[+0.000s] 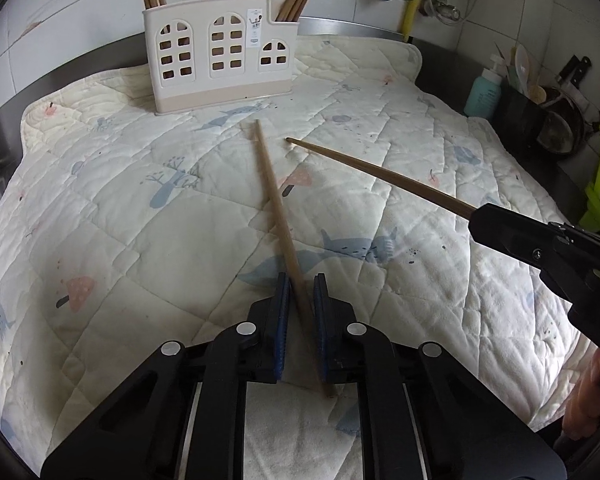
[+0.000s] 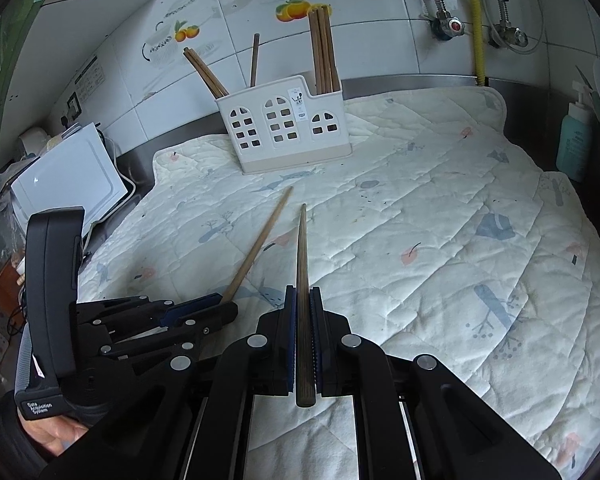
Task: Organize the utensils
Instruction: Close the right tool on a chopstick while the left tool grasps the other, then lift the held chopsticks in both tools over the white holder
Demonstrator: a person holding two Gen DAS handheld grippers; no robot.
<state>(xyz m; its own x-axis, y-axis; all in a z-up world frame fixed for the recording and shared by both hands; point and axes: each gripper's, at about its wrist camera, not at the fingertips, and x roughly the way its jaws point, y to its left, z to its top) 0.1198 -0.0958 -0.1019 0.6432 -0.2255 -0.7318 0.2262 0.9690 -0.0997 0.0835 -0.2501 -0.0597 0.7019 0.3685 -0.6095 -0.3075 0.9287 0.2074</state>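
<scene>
Fingers (image 1: 286, 300) of the left gripper (image 1: 302, 292) stand a little apart, with a light chopstick (image 1: 274, 196) running slantwise between the blue pads; whether the pads press it I cannot tell. Right gripper (image 2: 303, 304) is clamped on a dark chopstick (image 2: 302, 264), pads tight against both sides, butt end projecting near the camera, tapered tip pointing far toward the holder (image 2: 284, 128).

Both chopsticks are plain wood, round and tapering; the light one is paler and blurred in the left view. Their far tips lie near each other over the quilt (image 2: 440, 220), short of the holder.

Holder is cream plastic with arched window cut-outs and three compartments: several chopsticks lean in the left one, one stands in the middle, a bundle stands upright in the right.

Surroundings: quilted mat with mushroom and cat prints covers the counter; a white board (image 2: 68, 184) leans at far left; a teal pump bottle (image 2: 574, 144) stands at right; a yellow pipe (image 2: 476, 20) and valves sit on the tiled wall. Nothing lies between the tips and the holder.
</scene>
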